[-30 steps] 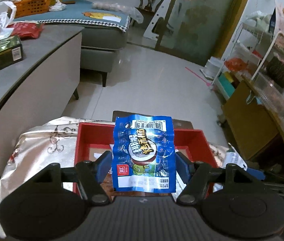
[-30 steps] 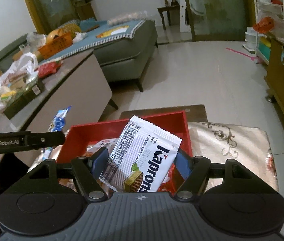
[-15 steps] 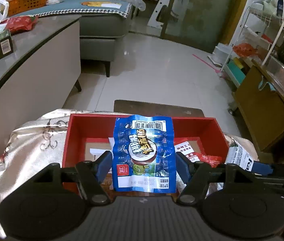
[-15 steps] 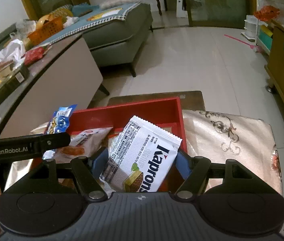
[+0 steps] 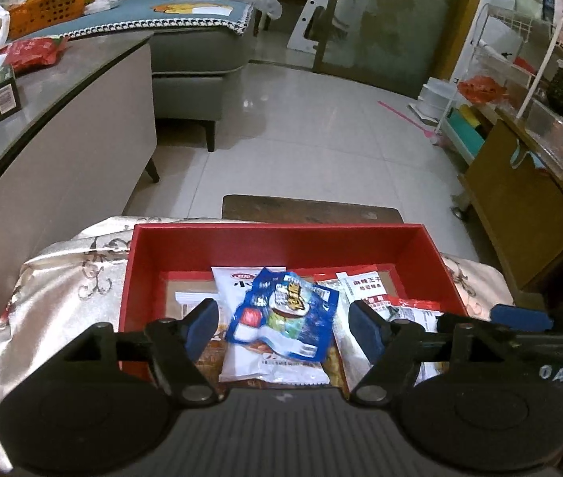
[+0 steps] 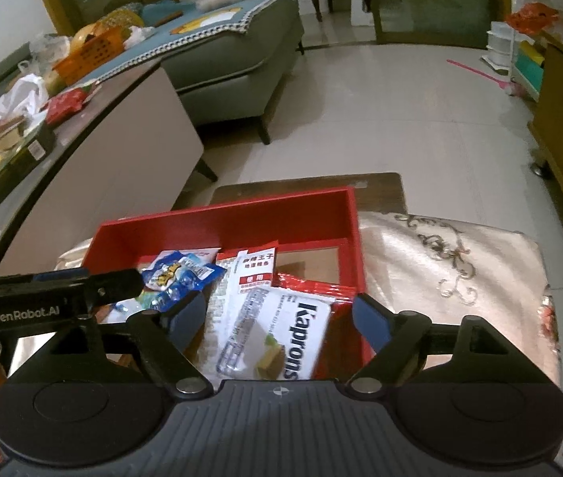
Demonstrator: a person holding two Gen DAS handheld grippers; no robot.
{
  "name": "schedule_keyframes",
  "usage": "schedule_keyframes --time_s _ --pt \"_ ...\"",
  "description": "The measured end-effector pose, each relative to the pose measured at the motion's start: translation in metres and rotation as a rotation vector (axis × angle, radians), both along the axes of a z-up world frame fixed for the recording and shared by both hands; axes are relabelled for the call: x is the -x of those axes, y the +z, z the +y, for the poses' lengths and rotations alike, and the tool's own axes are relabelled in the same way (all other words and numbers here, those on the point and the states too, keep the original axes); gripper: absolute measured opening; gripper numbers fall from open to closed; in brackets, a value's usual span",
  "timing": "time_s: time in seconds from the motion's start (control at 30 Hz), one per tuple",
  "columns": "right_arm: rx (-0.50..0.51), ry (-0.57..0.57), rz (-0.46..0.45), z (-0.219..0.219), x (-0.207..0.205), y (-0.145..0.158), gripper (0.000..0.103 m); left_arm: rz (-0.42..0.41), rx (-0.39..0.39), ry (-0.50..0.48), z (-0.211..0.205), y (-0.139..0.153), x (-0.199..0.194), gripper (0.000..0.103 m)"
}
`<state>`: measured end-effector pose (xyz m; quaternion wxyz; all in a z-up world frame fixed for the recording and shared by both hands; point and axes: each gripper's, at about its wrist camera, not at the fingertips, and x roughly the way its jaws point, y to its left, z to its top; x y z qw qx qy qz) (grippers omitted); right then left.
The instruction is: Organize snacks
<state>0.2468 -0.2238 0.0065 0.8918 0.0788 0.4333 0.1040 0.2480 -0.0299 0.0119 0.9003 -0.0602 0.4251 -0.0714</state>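
Observation:
A red box [image 5: 277, 244] [image 6: 225, 226] stands on a cream embroidered cloth and holds several snack packets. My left gripper [image 5: 283, 328] hangs over it with its jaws opening. The blue snack packet [image 5: 285, 316] [image 6: 174, 274] lies tilted on a white packet [image 5: 241, 282] inside the box, clear of both pads. My right gripper [image 6: 279, 320] is over the box's right part, its jaws opening too. The white Kaprons wafer packet [image 6: 277, 338] lies loose in the box between the pads, touching neither.
A grey counter [image 5: 43, 119] with a green box, bags and an orange basket runs along the left. Beyond are a grey sofa [image 5: 198, 59], tiled floor, a wooden cabinet [image 5: 519, 206] and a wire rack on the right. A dark stool top [image 5: 309, 208] shows behind the box.
Both grippers sank toward the box, then opened and let go. The blue packet and the wafer packet dropped from the jaws into the red box.

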Motion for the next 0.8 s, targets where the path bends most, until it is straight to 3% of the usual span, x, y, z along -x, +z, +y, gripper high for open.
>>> schedule_keyframes --time_s 0.23,0.4,0.5,0.63,0.8 --pt "0.006 -0.059 0.005 -0.025 0.032 0.008 0.090 -0.025 0.033 -0.039 -0.003 0.017 0.023 0.067" --pt "0.036 -0.091 0.066 -0.038 0.059 -0.005 0.094 -0.009 0.078 -0.096 -0.013 0.023 0.049 0.071" --pt "0.051 -0.110 0.107 -0.045 0.073 -0.015 0.095 -0.006 0.062 -0.145 -0.025 0.023 0.065 0.071" --pt "0.057 -0.122 0.147 -0.051 0.085 -0.026 0.096 0.015 0.043 -0.193 -0.044 0.015 0.086 0.073" --pt "0.072 -0.123 0.194 -0.054 0.089 -0.040 0.099 0.105 0.029 -0.262 -0.070 -0.013 0.112 0.073"
